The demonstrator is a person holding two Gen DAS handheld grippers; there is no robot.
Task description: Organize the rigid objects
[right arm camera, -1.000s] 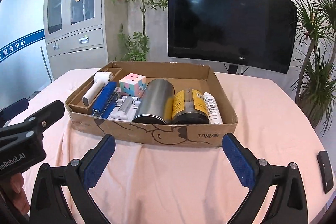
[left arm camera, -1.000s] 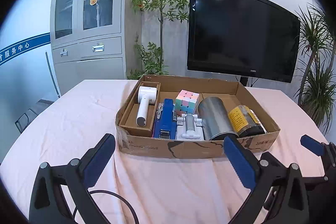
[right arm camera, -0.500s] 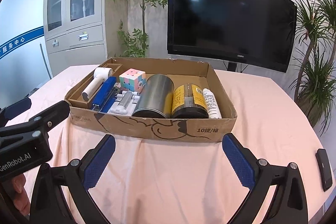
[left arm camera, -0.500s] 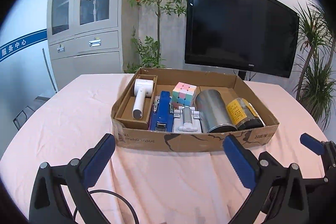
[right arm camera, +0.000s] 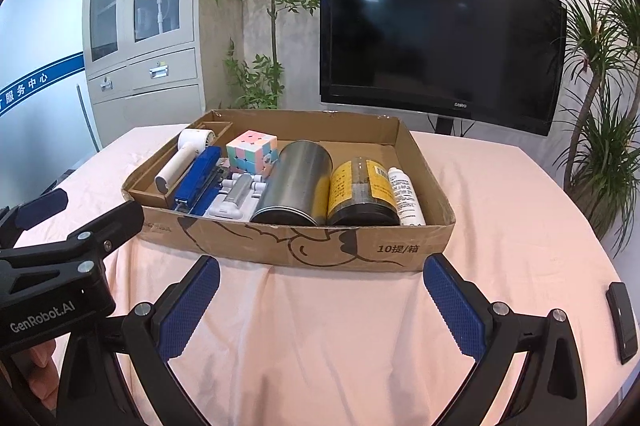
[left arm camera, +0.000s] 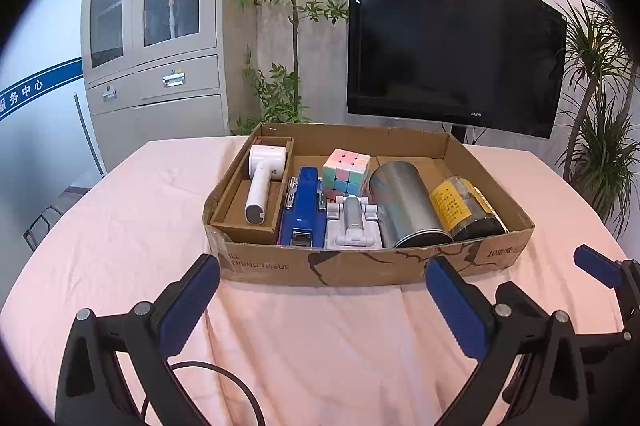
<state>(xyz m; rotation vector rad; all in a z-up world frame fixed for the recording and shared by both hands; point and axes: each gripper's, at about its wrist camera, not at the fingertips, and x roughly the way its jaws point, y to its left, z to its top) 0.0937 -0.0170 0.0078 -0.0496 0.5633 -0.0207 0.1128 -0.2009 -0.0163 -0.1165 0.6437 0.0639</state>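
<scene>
A shallow cardboard box [left arm camera: 360, 266] [right arm camera: 320, 246] sits on the pink tablecloth. Inside lie a white handheld fan [left arm camera: 262, 182] [right arm camera: 182, 158], a blue stapler [left arm camera: 302, 212] [right arm camera: 200, 178], a pastel cube [left arm camera: 346, 170] [right arm camera: 252, 150], a white-grey folding stand [left arm camera: 352, 222] [right arm camera: 238, 194], a steel can [left arm camera: 406, 208] [right arm camera: 298, 182], a yellow-labelled jar [left arm camera: 460, 208] [right arm camera: 360, 190] and a white tube [right arm camera: 404, 194]. My left gripper [left arm camera: 322, 302] is open in front of the box, empty. My right gripper [right arm camera: 320, 302] is open too, empty, facing the box's front wall.
A black flat device [right arm camera: 622, 322] lies on the cloth at the right. A large TV [left arm camera: 448, 38] stands behind the table, a grey cabinet [left arm camera: 156, 38] at the left, plants [left arm camera: 600, 130] at the right. A black cable [left arm camera: 216, 386] loops under my left gripper.
Both grippers have drawn slightly back and up from the box, which now sits a little farther and lower in the views. Both stay open.
</scene>
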